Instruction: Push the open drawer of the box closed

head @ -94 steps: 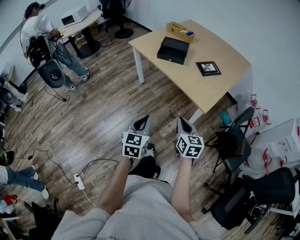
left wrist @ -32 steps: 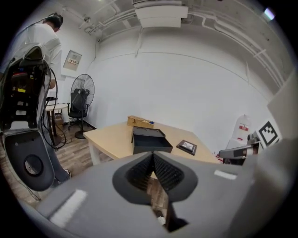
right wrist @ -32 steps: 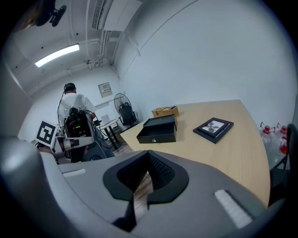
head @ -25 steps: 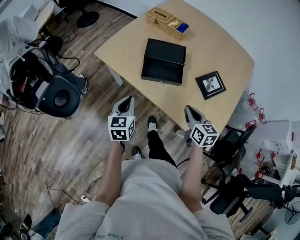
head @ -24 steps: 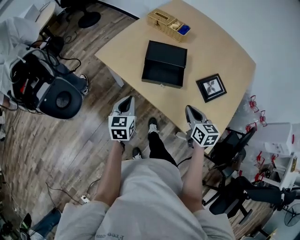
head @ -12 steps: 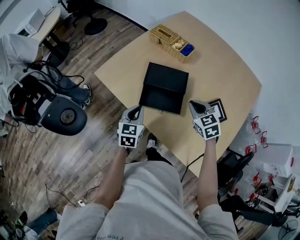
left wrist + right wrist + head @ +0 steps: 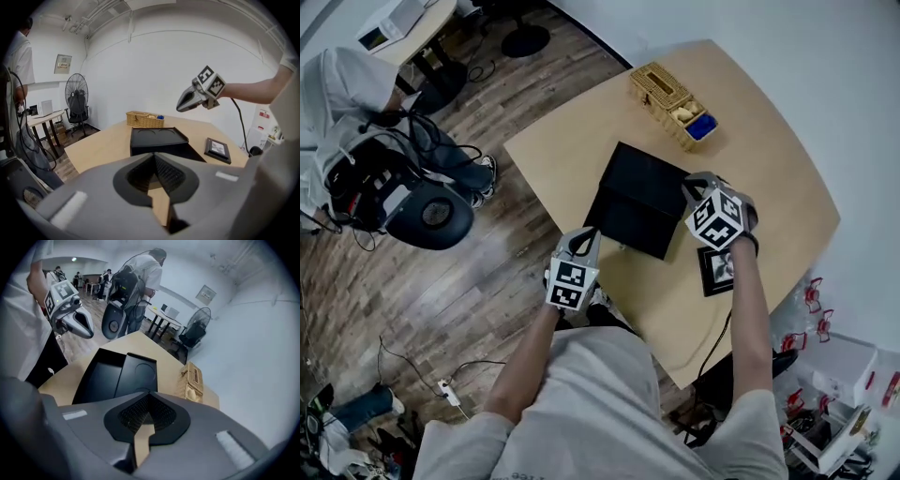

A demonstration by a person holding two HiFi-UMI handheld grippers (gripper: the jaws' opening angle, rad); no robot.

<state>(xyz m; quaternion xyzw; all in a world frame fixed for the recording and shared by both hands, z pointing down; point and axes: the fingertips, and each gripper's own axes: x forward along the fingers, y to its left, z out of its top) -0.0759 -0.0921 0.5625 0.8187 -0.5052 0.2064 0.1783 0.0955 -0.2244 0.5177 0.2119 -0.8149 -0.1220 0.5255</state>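
A black box lies on the light wooden table, and its open drawer sticks out toward the table's near edge. The box shows its drawer to the right in the left gripper view. In the right gripper view the drawer lies left of the box. My left gripper is shut and empty, just off the drawer's near left corner by the table edge. My right gripper, also shut and empty, hovers above the box's right edge.
A wicker basket with small items stands behind the box. A framed picture lies right of the drawer, partly under my right arm. A person and a round black device are on the wooden floor at left.
I have come up to the table. Both grippers moved forward: the left to the drawer's near corner, the right up over the box's right side. The jaws stay shut.
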